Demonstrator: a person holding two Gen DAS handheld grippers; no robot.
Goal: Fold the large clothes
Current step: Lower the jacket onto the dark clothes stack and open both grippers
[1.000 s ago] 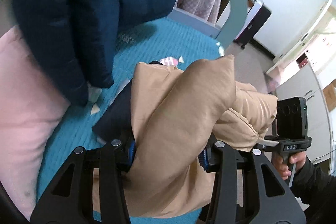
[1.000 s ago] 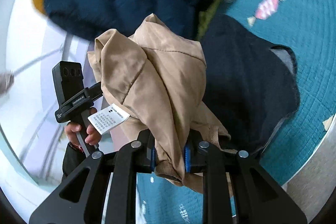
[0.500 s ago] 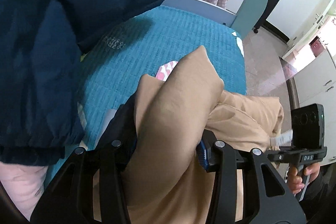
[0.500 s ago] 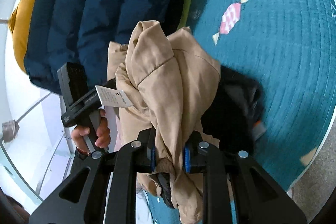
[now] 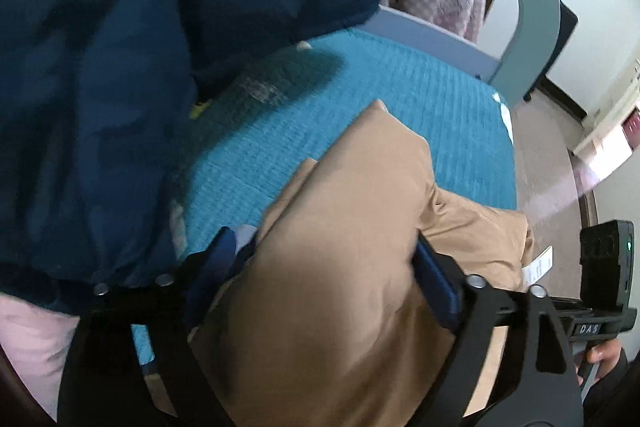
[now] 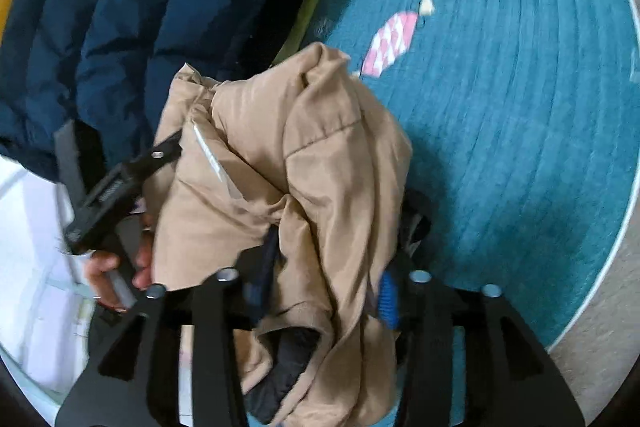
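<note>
The tan jacket [image 5: 344, 267] now lies bundled on the teal bed cover [image 5: 420, 115], lower than a second ago, when both tools carried it pinched above the bed. The left tool [image 5: 320, 267] has just been opening; its jaws stand spread with the thick fold between them, seemingly loose. The right tool [image 6: 320, 287] has also just widened, cloth between its jaws, apparently let go. I judge the folded bundle is being released beside the navy puffer coat [image 5: 120, 67]
</note>
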